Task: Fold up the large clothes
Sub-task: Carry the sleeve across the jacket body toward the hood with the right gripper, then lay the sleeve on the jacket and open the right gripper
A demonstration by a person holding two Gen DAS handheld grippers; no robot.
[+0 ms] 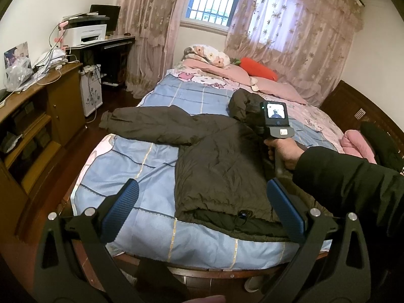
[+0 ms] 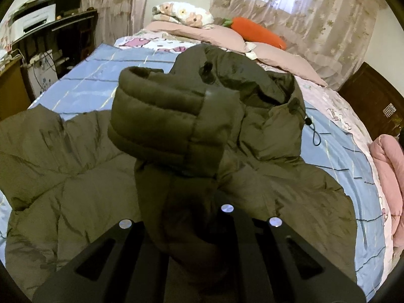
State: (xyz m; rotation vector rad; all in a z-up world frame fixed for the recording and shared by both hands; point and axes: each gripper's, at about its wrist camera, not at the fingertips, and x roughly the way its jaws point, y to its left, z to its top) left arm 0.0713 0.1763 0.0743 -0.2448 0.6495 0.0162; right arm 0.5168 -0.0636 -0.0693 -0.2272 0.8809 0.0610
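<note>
You're pinching the sleeve (image 2: pixel 161 123) in the right gripper (image 2: pixel 199 192), left gripper (image 1: pixel 202 202) gaping empty, so be laying it flat across the jacket (image 1: pixel 222 166), mid-frame.

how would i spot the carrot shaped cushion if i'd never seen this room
Start at the bed with the blue checked cover and look to its head end, under the curtained window. The cushion lies on the pink pillows, beside a flowered folded quilt. It is the only bright orange thing, with a green leafy tip.
</note>
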